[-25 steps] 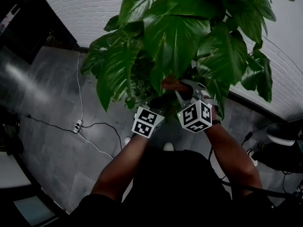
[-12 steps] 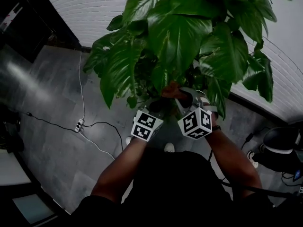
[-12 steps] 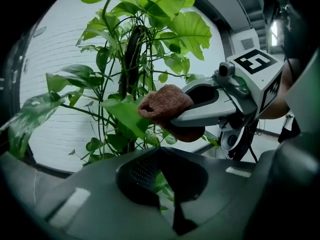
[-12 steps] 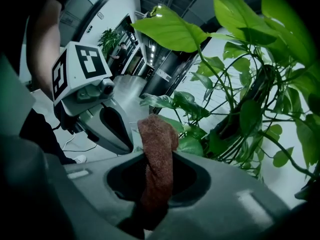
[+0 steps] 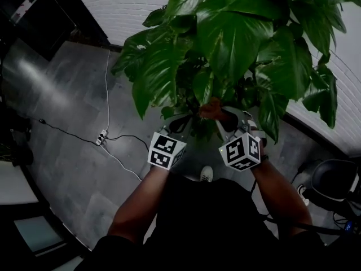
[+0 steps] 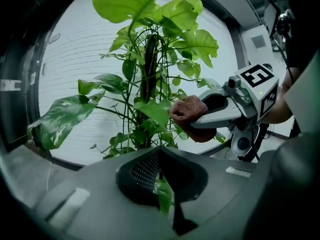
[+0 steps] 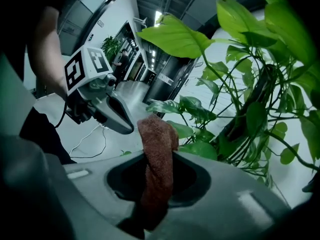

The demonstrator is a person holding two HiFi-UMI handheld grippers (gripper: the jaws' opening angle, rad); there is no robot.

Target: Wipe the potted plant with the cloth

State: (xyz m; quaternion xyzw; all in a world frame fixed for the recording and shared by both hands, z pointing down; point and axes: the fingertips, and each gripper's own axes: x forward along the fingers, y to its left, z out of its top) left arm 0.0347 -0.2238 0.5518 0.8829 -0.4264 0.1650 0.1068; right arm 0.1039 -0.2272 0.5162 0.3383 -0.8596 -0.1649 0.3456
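Two forearms (image 5: 138, 202) reach away from the body, bent at the elbows and angled inward, so that the marker cubes sit side by side but apart, above a white shoe (image 5: 207, 174). The left gripper (image 5: 179, 123) points up and away under the foliage, its jaws closed on a small hanging leaf (image 6: 163, 196). Just to its right, the right gripper (image 5: 223, 114) tilts inward with its jaws clamped on the brown cloth (image 7: 157, 149). The cloth's bunched end stands up past the jaw tips and meets the lower leaves of the plant (image 5: 231, 38). In the left gripper view it lies against a leaf close to the plant's dark central pole (image 6: 149, 64). Both jaw tips are tucked beneath the canopy. Broad leaves hang over them and spread left, right and farther off, and thin stems crowd the space around the pole. To the left, past the leaf edges, grey floor (image 5: 62, 123) lies open, crossed by a white cable (image 5: 107, 89) running to a power strip (image 5: 101, 137). At the right a dark rounded object stands near the right elbow. Beyond the plant a white brick wall (image 5: 130, 1) closes off the far side.
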